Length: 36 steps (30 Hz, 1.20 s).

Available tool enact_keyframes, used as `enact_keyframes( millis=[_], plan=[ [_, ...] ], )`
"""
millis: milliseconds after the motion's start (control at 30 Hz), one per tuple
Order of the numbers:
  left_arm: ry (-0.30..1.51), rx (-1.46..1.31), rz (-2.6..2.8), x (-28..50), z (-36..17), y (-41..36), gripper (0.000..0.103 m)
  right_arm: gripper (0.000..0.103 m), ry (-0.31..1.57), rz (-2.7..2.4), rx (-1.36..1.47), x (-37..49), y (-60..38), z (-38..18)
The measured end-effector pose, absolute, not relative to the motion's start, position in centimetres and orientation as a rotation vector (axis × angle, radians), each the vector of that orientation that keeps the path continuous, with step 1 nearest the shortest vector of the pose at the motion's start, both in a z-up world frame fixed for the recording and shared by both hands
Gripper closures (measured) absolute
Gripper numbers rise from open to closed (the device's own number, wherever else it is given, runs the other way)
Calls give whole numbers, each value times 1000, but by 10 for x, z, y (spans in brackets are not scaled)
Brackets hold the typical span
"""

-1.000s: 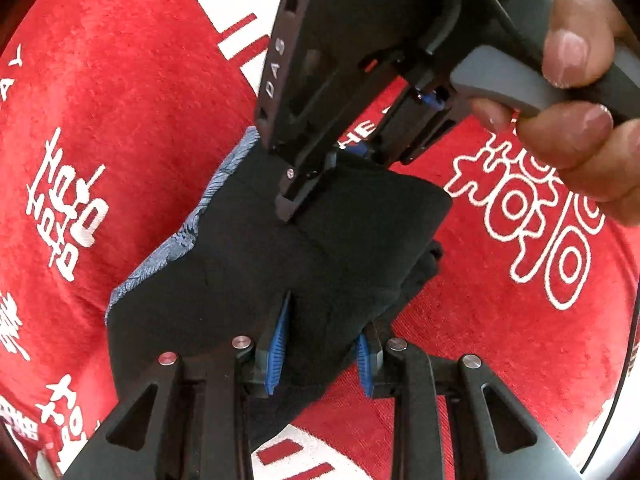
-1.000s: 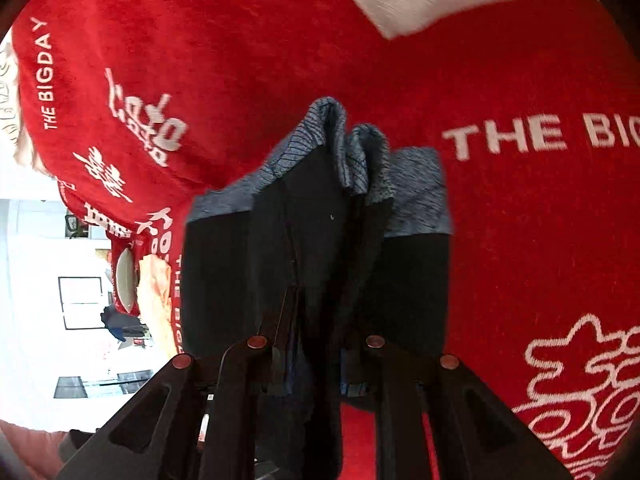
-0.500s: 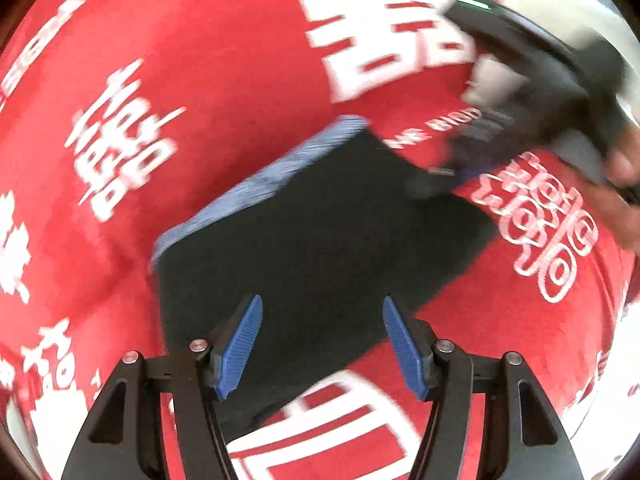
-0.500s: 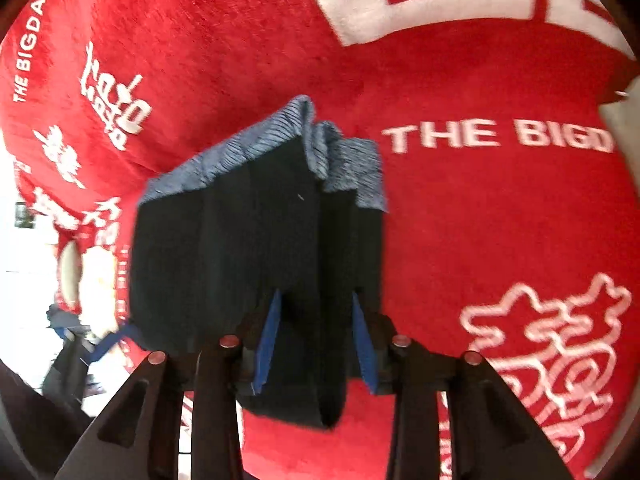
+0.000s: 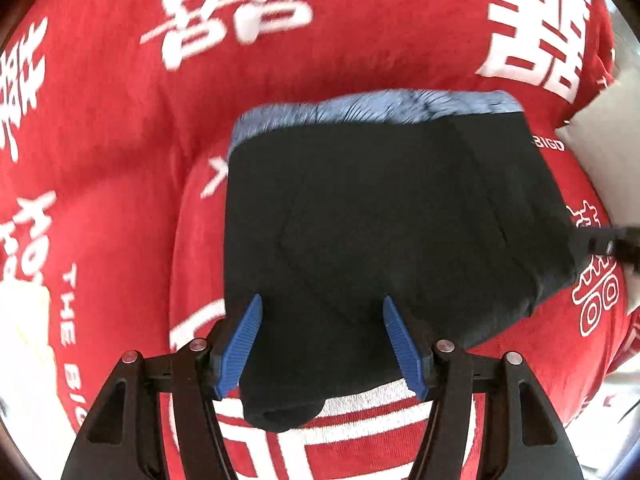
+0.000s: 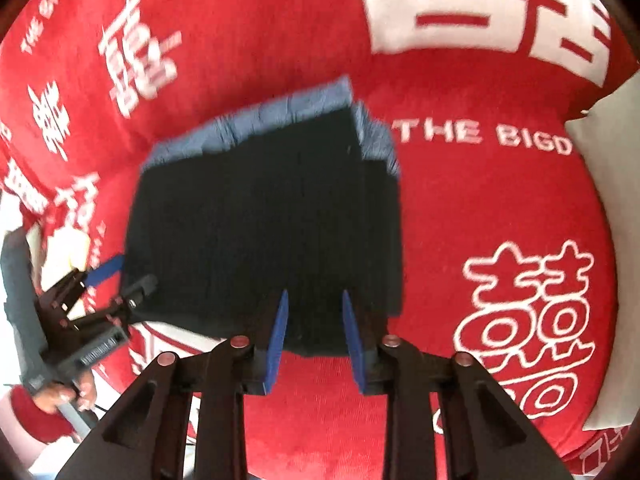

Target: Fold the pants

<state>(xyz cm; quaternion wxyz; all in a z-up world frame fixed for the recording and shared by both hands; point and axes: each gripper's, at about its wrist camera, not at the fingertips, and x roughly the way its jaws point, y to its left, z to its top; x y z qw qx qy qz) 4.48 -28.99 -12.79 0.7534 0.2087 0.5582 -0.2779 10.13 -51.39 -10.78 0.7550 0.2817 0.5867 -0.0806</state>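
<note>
The black pants (image 5: 384,240) with a blue-grey waistband (image 5: 372,110) lie folded into a flat, roughly square stack on the red cloth; they also show in the right wrist view (image 6: 260,232). My left gripper (image 5: 322,312) is open and empty, its blue pads above the near edge of the stack. My right gripper (image 6: 314,308) is open and empty, also over the stack's near edge. The left gripper also shows from the side in the right wrist view (image 6: 116,280), held by a hand at the stack's left edge.
A red cloth with white characters and "THE BIGD" lettering (image 6: 480,60) covers the surface. A white pillow or cushion edge (image 6: 608,152) lies at the right. The cloth's edge and a bright room show at the far left (image 6: 16,240).
Both grippers have let go of the pants and opened. Both have pulled back and up, so the whole folded stack now lies flat in view.
</note>
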Motion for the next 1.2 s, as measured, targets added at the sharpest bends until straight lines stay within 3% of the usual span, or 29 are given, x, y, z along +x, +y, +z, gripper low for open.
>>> enact_keyframes(
  millis=[233, 267, 333, 700, 1200],
  plan=[
    [1225, 452, -615, 45, -136, -289, 37, 72, 1309, -193, 581, 96, -503, -128],
    [1227, 452, -611, 44, -138, -288, 26, 72, 1309, -193, 577, 96, -503, -128],
    [1231, 457, -590, 46, -136, -287, 15, 71, 1315, -194, 572, 97, -502, -129],
    [1268, 456, -539, 46, -140, -286, 14, 56, 1326, -208, 507, 102, -484, -130],
    [1310, 461, -526, 57, -142, -290, 14, 51, 1341, -220, 508, 101, -476, -133]
  ],
)
